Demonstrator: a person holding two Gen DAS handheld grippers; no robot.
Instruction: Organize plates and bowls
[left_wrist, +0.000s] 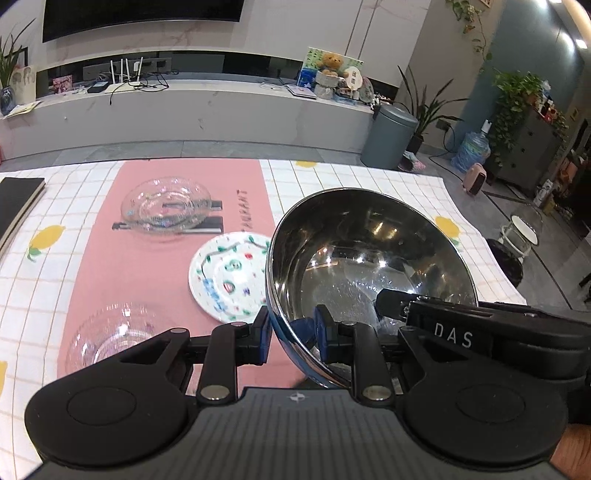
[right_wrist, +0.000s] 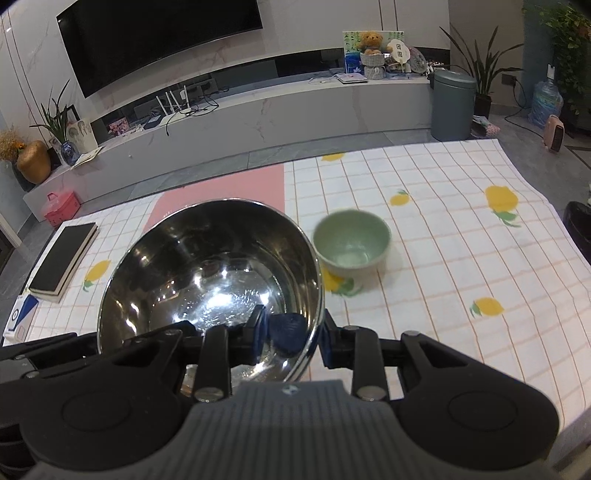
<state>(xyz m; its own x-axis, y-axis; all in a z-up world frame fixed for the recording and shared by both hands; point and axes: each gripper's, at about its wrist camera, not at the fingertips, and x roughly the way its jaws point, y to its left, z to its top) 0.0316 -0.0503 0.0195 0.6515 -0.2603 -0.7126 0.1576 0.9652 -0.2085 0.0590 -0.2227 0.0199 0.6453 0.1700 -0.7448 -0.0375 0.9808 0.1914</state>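
A large steel bowl (left_wrist: 369, 266) is held above the table by both grippers. My left gripper (left_wrist: 293, 334) is shut on its left rim; my right gripper (right_wrist: 291, 332) is shut on its right rim, and the bowl (right_wrist: 207, 273) fills the middle of the right wrist view. A white patterned plate (left_wrist: 229, 277) lies on the pink mat (left_wrist: 110, 266) just left of the bowl. A clear glass dish (left_wrist: 166, 205) sits further back and a clear glass bowl (left_wrist: 110, 332) lies near the front left. A green bowl (right_wrist: 351, 245) stands on the cloth right of the steel bowl.
A checked cloth with lemon prints (right_wrist: 461, 240) covers the table. A black book (right_wrist: 62, 258) lies at the table's left edge, also in the left wrist view (left_wrist: 18, 206). Beyond the far edge are a TV bench and a grey bin (left_wrist: 391, 136).
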